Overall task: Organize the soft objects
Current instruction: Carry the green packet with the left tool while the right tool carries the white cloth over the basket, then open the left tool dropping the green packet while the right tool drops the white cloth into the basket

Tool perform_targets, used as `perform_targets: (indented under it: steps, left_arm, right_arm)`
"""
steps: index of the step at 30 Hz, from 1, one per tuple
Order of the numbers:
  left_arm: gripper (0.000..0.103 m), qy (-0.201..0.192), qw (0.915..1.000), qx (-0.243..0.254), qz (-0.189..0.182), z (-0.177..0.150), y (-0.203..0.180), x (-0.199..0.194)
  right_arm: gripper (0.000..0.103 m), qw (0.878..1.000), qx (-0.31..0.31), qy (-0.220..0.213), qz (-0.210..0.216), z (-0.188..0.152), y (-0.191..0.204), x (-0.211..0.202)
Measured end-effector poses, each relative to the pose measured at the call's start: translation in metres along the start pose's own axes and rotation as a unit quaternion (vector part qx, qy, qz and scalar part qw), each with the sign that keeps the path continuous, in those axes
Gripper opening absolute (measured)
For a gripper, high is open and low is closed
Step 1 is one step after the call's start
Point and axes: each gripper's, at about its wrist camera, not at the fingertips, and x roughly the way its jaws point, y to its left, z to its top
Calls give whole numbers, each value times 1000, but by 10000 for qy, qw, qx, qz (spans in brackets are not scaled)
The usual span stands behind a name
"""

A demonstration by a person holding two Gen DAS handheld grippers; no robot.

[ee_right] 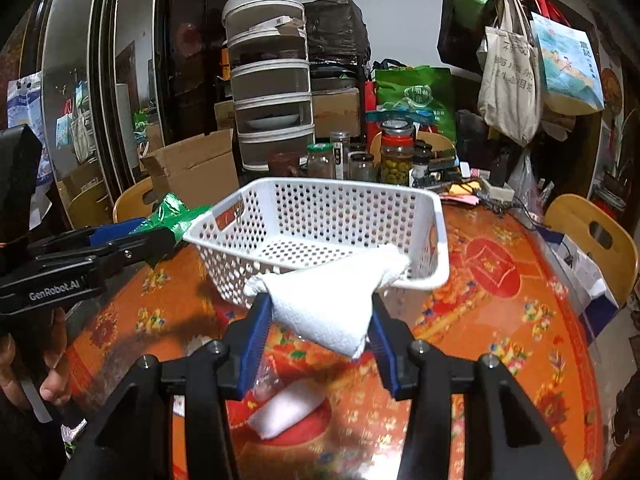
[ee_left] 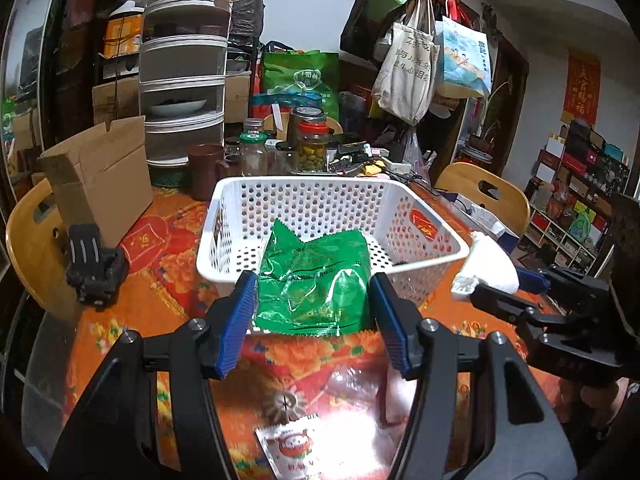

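Left gripper (ee_left: 312, 316) clamps green foil packet (ee_left: 314, 280): light, crinkly, slippery; grip edges. Right gripper (ee_right: 320, 332) pinches folded paper towel (ee_right: 328, 300): soft, compressible, near basket (ee_right: 440, 276).

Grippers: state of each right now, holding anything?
Left gripper: closed on the green snack packet.
Right gripper: closed on the folded white paper towel.

green packet (ee_left: 316, 284): crinkled foil, held above the near rim of the white basket (ee_left: 424, 208).
white paper towel (ee_right: 332, 300): folded, sagging, at the basket's near right corner.
white basket: perforated, upright, empty.
white pack (ee_right: 286, 410): lying before the basket.
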Motion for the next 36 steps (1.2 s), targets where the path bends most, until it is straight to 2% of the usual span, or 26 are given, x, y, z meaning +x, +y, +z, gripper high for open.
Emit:
perform_targets:
  steps: [5,12,24,29,36]
  left_arm:
    - [55,123,9999,-72,-29,22,3,15]
    - [55,494,9988,-60,-36,54,1,56]
    - [55,1212,9923,-253,-65,77,6,127]
    - [56,1609,9864,-337,35,87,12,163]
    - [56,2499,9666,-480,313,92,19,235]
  right_arm:
    - [47,10000,23,16,64,23,-8,5]
    - [47,9993,65,355,136,57,-18,34]
    - [47,9942,183,1055,71,77,-35,91]
    - [47,9903,206,1373,-30,82,-41,122]
    - [47,9824,363,1827,-99,82,-51,166]
